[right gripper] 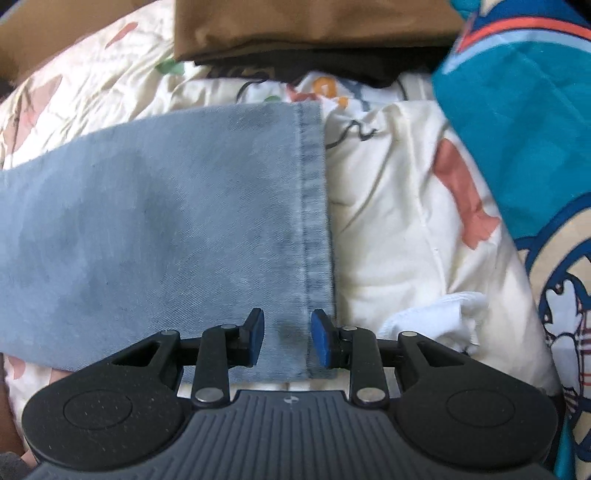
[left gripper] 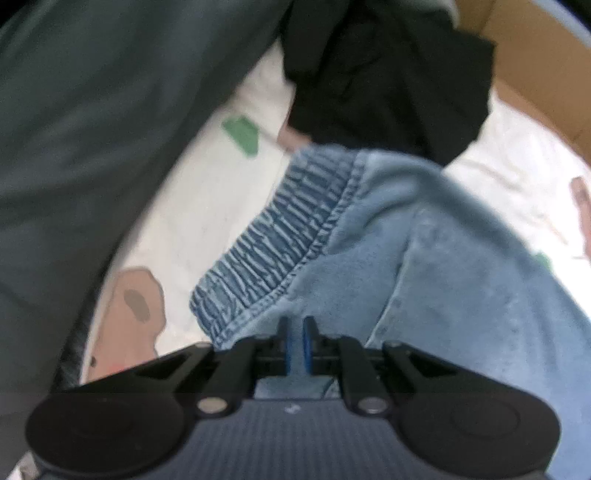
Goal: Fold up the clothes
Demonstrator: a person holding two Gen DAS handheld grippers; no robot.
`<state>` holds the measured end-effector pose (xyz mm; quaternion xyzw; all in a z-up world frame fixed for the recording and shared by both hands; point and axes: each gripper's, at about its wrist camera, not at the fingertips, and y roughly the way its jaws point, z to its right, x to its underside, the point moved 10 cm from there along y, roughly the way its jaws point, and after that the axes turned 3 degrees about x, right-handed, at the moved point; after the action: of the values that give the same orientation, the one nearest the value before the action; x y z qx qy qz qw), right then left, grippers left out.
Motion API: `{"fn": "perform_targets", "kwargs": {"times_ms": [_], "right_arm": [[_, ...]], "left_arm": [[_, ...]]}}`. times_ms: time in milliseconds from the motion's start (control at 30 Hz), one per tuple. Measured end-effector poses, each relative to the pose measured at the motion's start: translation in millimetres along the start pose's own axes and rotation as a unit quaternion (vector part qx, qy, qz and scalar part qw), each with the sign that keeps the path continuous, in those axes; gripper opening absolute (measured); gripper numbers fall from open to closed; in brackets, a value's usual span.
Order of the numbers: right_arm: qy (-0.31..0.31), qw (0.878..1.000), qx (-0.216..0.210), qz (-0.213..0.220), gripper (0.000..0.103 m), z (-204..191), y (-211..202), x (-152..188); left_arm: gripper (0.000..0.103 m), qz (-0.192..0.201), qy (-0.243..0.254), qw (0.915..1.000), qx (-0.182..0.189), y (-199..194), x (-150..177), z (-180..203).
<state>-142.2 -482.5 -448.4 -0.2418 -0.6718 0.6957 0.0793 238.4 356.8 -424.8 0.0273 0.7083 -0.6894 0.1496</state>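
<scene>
My left tongs point(left gripper: 294, 332) are clamped on the blue denim trousers point(left gripper: 424, 266), just below the ribbed elastic waistband point(left gripper: 273, 243), which runs up toward 11 o'clock from the grip. The denim spreads away toward 3 o'clock over a cream printed bedspread point(left gripper: 207, 199). A black garment point(left gripper: 388, 81) lies at 12 o'clock, touching the top of the waistband, and a dark grey-green cloth point(left gripper: 81, 129) fills the view from 9 to 11 o'clock. A brown cardboard wall point(left gripper: 543, 66) shows at 1 o'clock; this view is blurred, so it may be a box, and I cannot tell what is in it.

My right tongs point(right gripper: 287, 339) stand apart, 1 pad on each side of the hem stitching of a trouser leg point(right gripper: 155, 221), not closed on it. The leg lies flat on the bedspread point(right gripper: 388, 221), reaching out to 9 o'clock, its hem point(right gripper: 314, 206) running toward 12 o'clock. A small white crumpled cloth point(right gripper: 436, 321) sits just beside the hem at 3 o'clock. A teal cartoon-print fabric point(right gripper: 517, 129) covers 1 to 4 o'clock. At 12 o'clock a folded brown garment point(right gripper: 314, 29) rests on a black one point(right gripper: 325, 62).
</scene>
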Motion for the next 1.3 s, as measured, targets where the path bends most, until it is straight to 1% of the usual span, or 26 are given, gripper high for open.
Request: {"fn": "perform_targets", "kwargs": {"times_ms": [100,233,300,367,500,600,633,667,733,800,967,1033,1167,1233,1300], "right_arm": [[0.027,1.000,-0.010,0.004,0.037,10.9,-2.6,1.2],[0.063,0.998,-0.023,0.008,0.041,25.4,-6.0,2.6],[0.081,0.996,-0.029,0.011,0.045,32.8,-7.8,3.2],[0.100,0.994,-0.039,0.011,0.047,37.8,-6.5,6.7],[0.141,0.987,-0.071,0.004,0.047,40.3,5.7,22.4],[0.158,0.983,-0.095,0.005,0.047,38.3,12.5,32.0],[0.163,0.981,-0.103,0.006,0.047,37.5,14.7,35.2],[0.172,0.978,-0.116,0.010,0.047,37.2,15.2,37.0],[0.193,0.971,-0.142,0.021,0.048,37.4,15.5,39.5],[0.210,0.964,-0.158,0.030,0.050,38.8,16.3,41.8],[0.253,0.946,-0.199,0.044,0.050,42.0,18.6,49.2],[0.267,0.940,-0.207,0.047,0.050,43.6,20.4,52.7],[0.291,0.929,-0.222,0.060,0.050,48.3,21.5,52.7],[0.296,0.927,-0.220,0.071,0.050,50.6,20.9,50.8],[0.293,0.928,-0.213,0.081,0.050,51.5,21.5,50.7]], "left_arm": [[0.005,0.001,0.005,0.9998,-0.020,12.3,-4.4,1.1],[0.005,-0.006,0.006,0.9992,-0.039,3.8,-8.2,4.5],[0.008,-0.001,0.011,0.9992,-0.039,-8.9,-8.4,6.8],[0.017,0.008,0.015,0.9991,-0.038,-23.7,-8.7,9.2],[0.019,0.024,0.018,0.9988,-0.039,-56.0,-9.8,13.1],[0.030,0.035,0.017,0.9983,-0.044,-80.9,-9.3,15.7],[0.038,0.038,0.014,0.9980,-0.049,-90.1,-7.5,15.0],[0.043,0.041,0.008,0.9976,-0.055,-100.0,-4.7,13.3],[0.044,0.047,-0.003,0.9970,-0.062,-119.3,1.3,11.2],[0.044,0.052,-0.017,0.9971,-0.053,-137.3,8.5,11.9],[0.046,0.062,-0.048,0.9963,-0.034,-177.9,28.1,14.0],[0.046,0.061,-0.055,0.9961,-0.031,-186.9,37.8,16.2],[0.046,0.052,-0.058,0.9965,-0.030,-192.1,57.4,23.7],[0.046,0.047,-0.059,0.9967,-0.030,-194.1,67.0,27.6],[0.046,0.043,-0.060,0.9969,-0.029,-196.1,76.6,31.4]]}}
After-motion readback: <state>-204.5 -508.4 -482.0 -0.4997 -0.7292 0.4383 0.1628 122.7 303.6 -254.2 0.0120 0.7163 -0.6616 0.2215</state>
